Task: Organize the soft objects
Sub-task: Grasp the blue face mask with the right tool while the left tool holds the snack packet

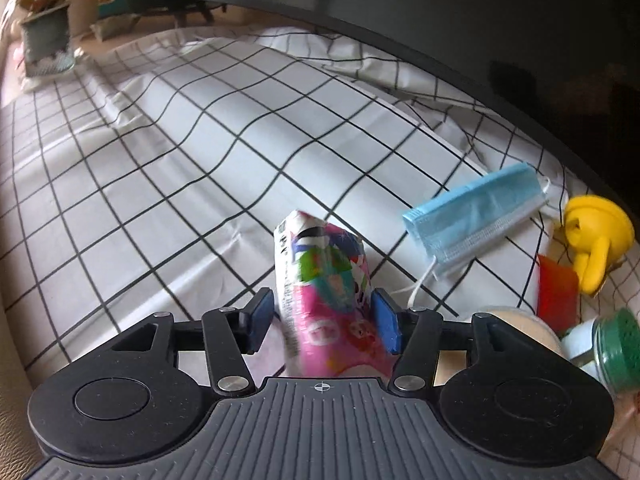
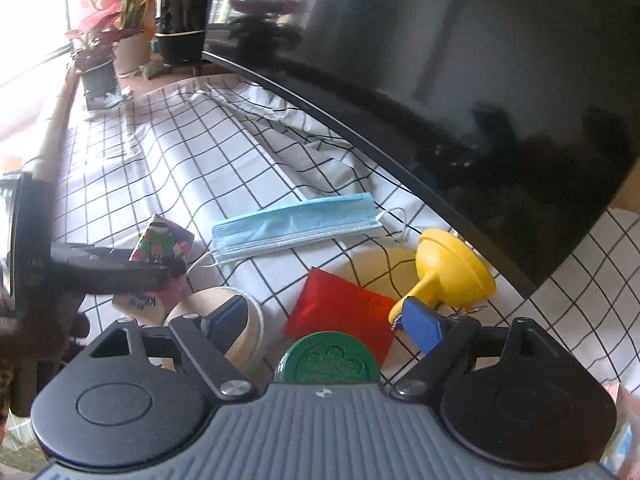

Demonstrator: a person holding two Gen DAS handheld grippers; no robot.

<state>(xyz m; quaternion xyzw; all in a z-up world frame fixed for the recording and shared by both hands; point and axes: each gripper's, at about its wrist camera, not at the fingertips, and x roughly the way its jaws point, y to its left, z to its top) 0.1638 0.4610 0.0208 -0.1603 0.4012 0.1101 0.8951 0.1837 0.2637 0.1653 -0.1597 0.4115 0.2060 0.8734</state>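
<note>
A pink printed tissue pack [image 1: 320, 280] stands upright between the blue pads of my left gripper [image 1: 324, 316]. The jaws stand wide, with a thin gap at the left pad, so the pack is not squeezed. In the right wrist view the same pack [image 2: 162, 240] rests on a second, pale pack [image 2: 138, 304]. A blue face mask [image 1: 476, 220] [image 2: 296, 224] lies flat on the checked cloth [image 1: 180, 140]. My right gripper [image 2: 326, 324] hangs open over a green-lidded jar [image 2: 326, 358] with nothing between its fingers.
Right of the mask are a yellow funnel-shaped toy [image 2: 452, 272], a red packet [image 2: 344, 308] and a round beige box [image 2: 246, 344]. A dark curved screen [image 2: 440, 80] borders the cloth at the back right. Potted plants [image 2: 100, 68] stand at the far left end.
</note>
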